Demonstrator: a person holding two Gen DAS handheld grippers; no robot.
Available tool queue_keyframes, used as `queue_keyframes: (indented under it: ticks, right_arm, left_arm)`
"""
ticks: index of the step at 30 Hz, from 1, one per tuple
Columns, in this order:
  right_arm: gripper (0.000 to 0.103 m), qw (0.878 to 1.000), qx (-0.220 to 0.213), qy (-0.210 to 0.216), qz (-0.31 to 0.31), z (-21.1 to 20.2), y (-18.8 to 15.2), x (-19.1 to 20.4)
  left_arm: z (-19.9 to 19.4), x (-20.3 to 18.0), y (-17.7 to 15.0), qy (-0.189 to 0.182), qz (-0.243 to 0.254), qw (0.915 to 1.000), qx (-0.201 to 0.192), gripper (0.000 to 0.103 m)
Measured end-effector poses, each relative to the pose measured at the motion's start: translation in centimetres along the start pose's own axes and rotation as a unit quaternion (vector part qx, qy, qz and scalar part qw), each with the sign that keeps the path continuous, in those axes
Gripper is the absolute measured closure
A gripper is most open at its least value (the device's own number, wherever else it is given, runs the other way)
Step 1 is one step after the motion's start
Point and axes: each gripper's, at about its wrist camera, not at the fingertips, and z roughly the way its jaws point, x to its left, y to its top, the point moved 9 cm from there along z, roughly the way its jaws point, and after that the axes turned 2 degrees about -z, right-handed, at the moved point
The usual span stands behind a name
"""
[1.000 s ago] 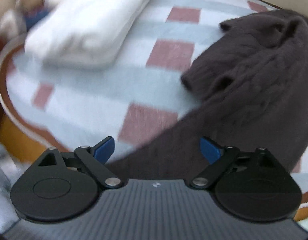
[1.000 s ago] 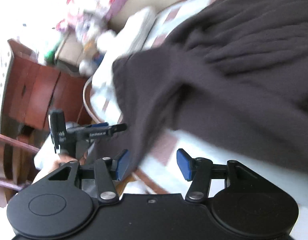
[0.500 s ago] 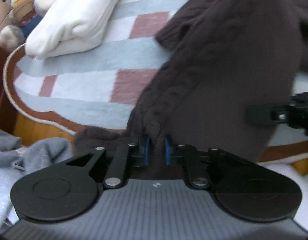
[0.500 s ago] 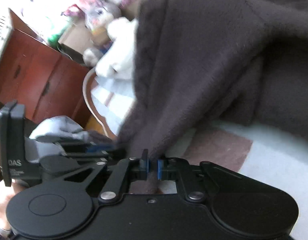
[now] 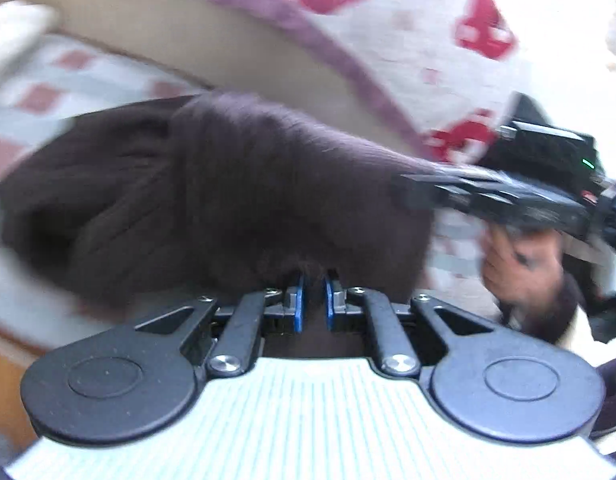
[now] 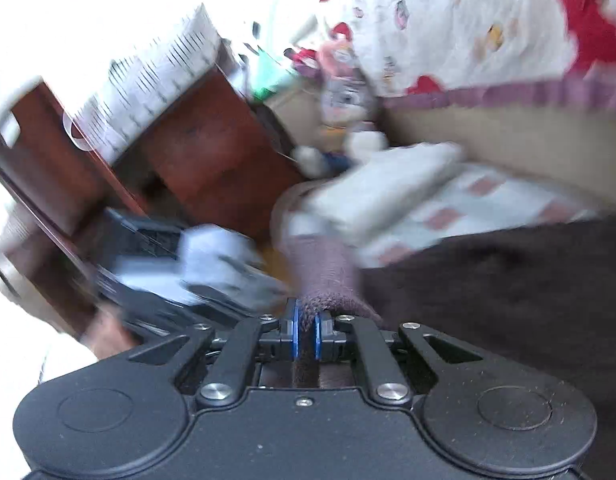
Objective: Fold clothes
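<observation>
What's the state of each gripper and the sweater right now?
left gripper: shut on the sweater's edge
right gripper: shut on a ribbed edge of the sweater
dark brown sweater: bunched, held at two points
white folded garment: folded, lying on the bed

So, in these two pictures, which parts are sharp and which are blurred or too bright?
Left wrist view: the left gripper is sharp; the brown sweater it pinches, the checked bedcover and the right gripper smear with motion. Right wrist view: the right gripper is sharp, the wooden cabinet streaks, and the top left corner is blown out white.
</observation>
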Motion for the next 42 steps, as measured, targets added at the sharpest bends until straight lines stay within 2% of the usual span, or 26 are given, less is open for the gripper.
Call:
queue_keyframes:
  ticks: [1, 2, 3, 5, 6, 7, 8, 10, 12, 14, 16, 18, 19, 22, 25, 27, 29, 30, 31, 32, 35, 36, 37, 38, 39, 42]
  right_arm:
    - [0.093, 0.999, 0.033, -0.031, -0.027, -0.7, -0.1, -1.1]
    - [0.093, 0.995, 0.063, -0.063, -0.042, -0.9, -0.5, -2.7]
    - [0.088, 0.99, 0.093, -0.094, -0.056, -1.1, -0.8, -4.4]
    - [0.08, 0.974, 0.139, -0.178, -0.029, -0.8, -2.4, -9.6]
    - [0.071, 0.963, 0.154, -0.222, -0.009, -0.7, -3.1, -12.0]
    - [0.071, 0.944, 0.163, -0.286, 0.019, -0.8, -4.4, -14.7]
    - [0.071, 0.932, 0.163, -0.322, 0.042, -1.4, -5.6, -16.4]
    - [0.071, 0.933, 0.113, -0.323, 0.112, -2.1, -7.8, -17.9]
    - [0.07, 0.94, 0.084, -0.271, 0.191, -1.5, -9.6, -17.6]
    - [0.068, 0.947, 0.083, -0.234, 0.205, -1.0, -10.2, -16.2]
    - [0.046, 0.953, 0.095, -0.203, 0.202, -0.3, -10.6, -14.6]
    - [0.04, 0.957, 0.103, -0.186, 0.195, 0.3, -10.8, -13.0]
    - [0.04, 0.955, 0.107, -0.181, 0.21, 0.7, -11.3, -12.8]
    - [0.04, 0.936, 0.12, -0.161, 0.288, 1.5, -13.7, -12.8]
    - [0.039, 0.906, 0.125, -0.12, 0.385, 2.1, -16.8, -13.0]
    - [0.037, 0.885, 0.127, -0.091, 0.438, 3.1, -18.2, -13.1]
    - [0.037, 0.865, 0.14, -0.083, 0.474, 4.0, -19.7, -13.4]
    - [0.044, 0.868, 0.138, -0.078, 0.47, 4.3, -19.8, -13.3]
    - [0.075, 0.872, 0.135, -0.072, 0.464, 4.6, -19.9, -13.2]
    - [0.091, 0.885, 0.123, -0.065, 0.445, 4.5, -19.3, -12.8]
    - [0.092, 0.936, 0.06, -0.083, 0.338, 2.3, -15.2, -11.3]
    - [0.092, 0.946, 0.03, -0.075, 0.313, 1.3, -13.7, -10.7]
    - [0.092, 0.947, 0.002, -0.068, 0.313, 0.0, -12.7, -10.6]
    - [0.092, 0.947, -0.026, -0.06, 0.315, -1.3, -11.8, -10.5]
    - [0.092, 0.946, -0.054, -0.053, 0.316, -2.6, -10.8, -10.4]
    - [0.092, 0.962, -0.068, -0.093, 0.247, -6.5, -7.8, -9.9]
  left_arm:
    - [0.8, -1.1, 0.4, -0.014, 0.011, 0.9998, 0.001, 0.087]
    - [1.5, -1.7, 0.7, -0.016, 0.025, 0.9996, -0.003, 0.077]
    - [2.3, -1.8, 1.1, -0.002, 0.037, 0.9993, -0.009, 0.056]
    - [3.7, -1.0, 1.4, 0.061, 0.059, 0.9961, -0.022, 0.036]
    - [4.3, -0.2, 1.4, 0.096, 0.065, 0.9929, -0.024, 0.036]
    - [4.8, 0.5, 1.3, 0.131, 0.071, 0.9885, -0.026, 0.036]
    - [5.3, 1.6, 1.1, 0.169, 0.072, 0.9826, -0.024, 0.036]
    - [6.0, 4.2, 0.3, 0.24, 0.059, 0.969, -0.012, 0.036]
    - [6.0, 6.4, -0.5, 0.268, 0.033, 0.9627, -0.002, 0.035]
    - [5.7, 8.3, -1.5, 0.274, -0.006, 0.9616, 0.001, 0.036]
    - [5.6, 9.8, -2.0, 0.268, -0.052, 0.962, -0.013, 0.035]
    - [5.3, 10.7, -2.3, 0.265, -0.082, 0.9602, -0.029, 0.036]
    - [5.2, 10.8, -2.3, 0.264, -0.092, 0.9593, -0.039, 0.036]
    - [5.1, 10.1, -2.0, 0.259, -0.077, 0.9615, -0.051, 0.035]
    - [6.4, 9.8, -1.1, 0.266, -0.044, 0.9619, -0.048, 0.034]
    - [7.8, 10.7, -0.4, 0.273, -0.031, 0.9601, -0.052, 0.027]
    - [9.2, 11.2, 0.2, 0.278, -0.019, 0.9587, -0.056, 0.025]
    - [9.9, 11.4, 0.5, 0.279, -0.011, 0.9586, -0.055, 0.023]
    - [10.7, 11.6, 0.8, 0.282, -0.002, 0.958, -0.053, 0.022]
    - [11.4, 11.9, 1.0, 0.289, 0.009, 0.9559, -0.051, 0.021]
    - [12.8, 12.2, 1.5, 0.309, 0.043, 0.9488, -0.051, 0.025]
    - [12.8, 12.2, 1.5, 0.31, 0.048, 0.948, -0.055, 0.037]
    - [12.5, 12.0, 1.5, 0.307, 0.048, 0.9485, -0.06, 0.049]
    - [12.2, 11.9, 1.5, 0.305, 0.047, 0.9492, -0.063, 0.083]
    - [11.5, 11.8, 1.4, 0.304, 0.044, 0.9495, -0.066, 0.094]
    - [8.7, 11.1, 1.7, 0.313, 0.042, 0.9448, -0.087, 0.094]
